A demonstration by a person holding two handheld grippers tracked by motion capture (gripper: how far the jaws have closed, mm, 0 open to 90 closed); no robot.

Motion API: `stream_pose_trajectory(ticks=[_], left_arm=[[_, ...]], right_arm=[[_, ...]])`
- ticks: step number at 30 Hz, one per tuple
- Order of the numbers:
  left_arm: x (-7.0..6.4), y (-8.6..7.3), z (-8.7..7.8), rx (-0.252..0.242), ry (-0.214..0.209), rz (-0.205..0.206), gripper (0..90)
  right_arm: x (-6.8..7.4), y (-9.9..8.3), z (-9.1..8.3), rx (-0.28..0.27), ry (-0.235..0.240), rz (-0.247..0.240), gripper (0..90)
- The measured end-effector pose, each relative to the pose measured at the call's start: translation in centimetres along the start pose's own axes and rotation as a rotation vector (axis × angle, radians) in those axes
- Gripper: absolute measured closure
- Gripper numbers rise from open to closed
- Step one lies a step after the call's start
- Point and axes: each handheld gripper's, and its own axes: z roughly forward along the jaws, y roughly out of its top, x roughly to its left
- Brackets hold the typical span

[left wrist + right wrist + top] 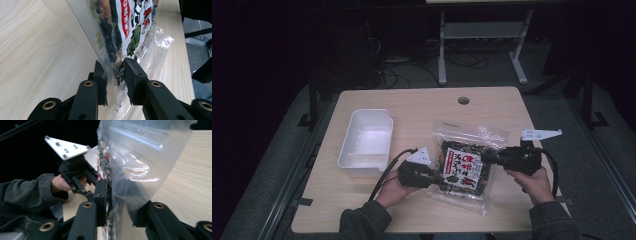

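Currently both clamped on the snack bag: left tool grips its lower edge, right tool its side, lifting it off the surface, likely for the white bin.

High view was dim & grainy — room around the table nearly black, soft light from above, faint shadows. Gripper views were brighter; wood grain sharp. Glare streaked the clear bag — white highlights on its creases. Near arms of both grippers were slightly soft, w/ wide-angle stretch at the edges.
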Motion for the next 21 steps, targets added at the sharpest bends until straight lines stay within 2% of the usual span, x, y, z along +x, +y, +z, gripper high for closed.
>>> stream_pose_trajectory(ticks=[2,8,12,15,16,21], left_arm=[[0.0,0.0,0.0,-0.003,-0.001,0.000,72.0],[0.0,0.1,-0.1,-0.020,-0.009,0.006,70.1],[0.1,0.1,-0.2,-0.028,-0.006,-0.007,65.5],[0.0,0.1,-0.4,-0.015,0.010,-0.009,61.3],[-0.1,0.1,-0.5,-0.011,0.016,-0.006,59.3],[-0.4,0.1,-1.3,-0.004,0.053,-0.003,53.8]], right_arm=[[0.2,0.0,0.0,0.000,0.013,-0.003,73.3],[0.5,0.1,-0.4,0.001,0.013,-0.005,74.9],[1.0,0.3,-0.6,-0.009,0.008,-0.012,75.4],[1.5,0.5,-0.8,-0.010,-0.013,-0.022,75.8],[1.9,0.6,-1.1,-0.014,-0.036,-0.032,76.0],[2.6,1.1,-1.6,-0.024,-0.065,-0.058,76.2]])
